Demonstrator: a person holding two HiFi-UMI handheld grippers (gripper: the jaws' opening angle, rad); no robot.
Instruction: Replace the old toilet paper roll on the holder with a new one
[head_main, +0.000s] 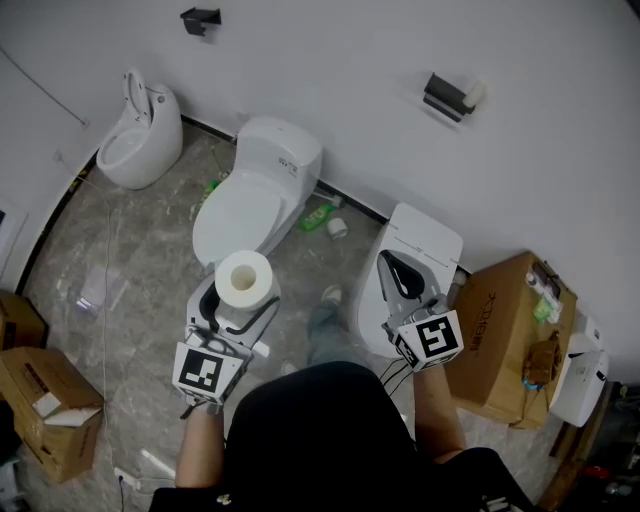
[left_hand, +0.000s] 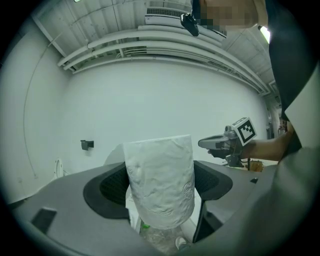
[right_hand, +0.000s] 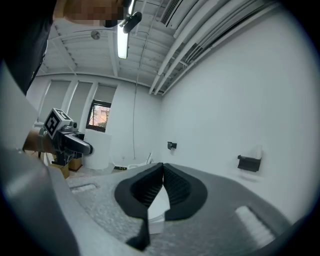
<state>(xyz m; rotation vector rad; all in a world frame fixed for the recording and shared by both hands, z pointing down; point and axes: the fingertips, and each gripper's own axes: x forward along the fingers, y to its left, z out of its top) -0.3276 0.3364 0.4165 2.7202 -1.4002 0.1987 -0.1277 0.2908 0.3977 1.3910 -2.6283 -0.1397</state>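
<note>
Here, centre-left in head view, left tool (head_main: 238, 305) grips the new toilet paper roll (head_main: 244, 277) upright by its sides, prob. keeping the core free. Right tool (head_main: 392, 265), centre-right, is closed w/ nothing in it. Wall holder (head_main: 443, 98) w/ old roll (head_main: 473, 94) is upper right, well apart.

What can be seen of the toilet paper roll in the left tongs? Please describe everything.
The toilet paper roll is white, thick and looks full, with soft embossed paper and a round hollow core open at its top. It stands upright in the air in front of the person, clamped in the left tongs, whose dark ribbed pads press on its two sides. Nothing else touches it.
</note>
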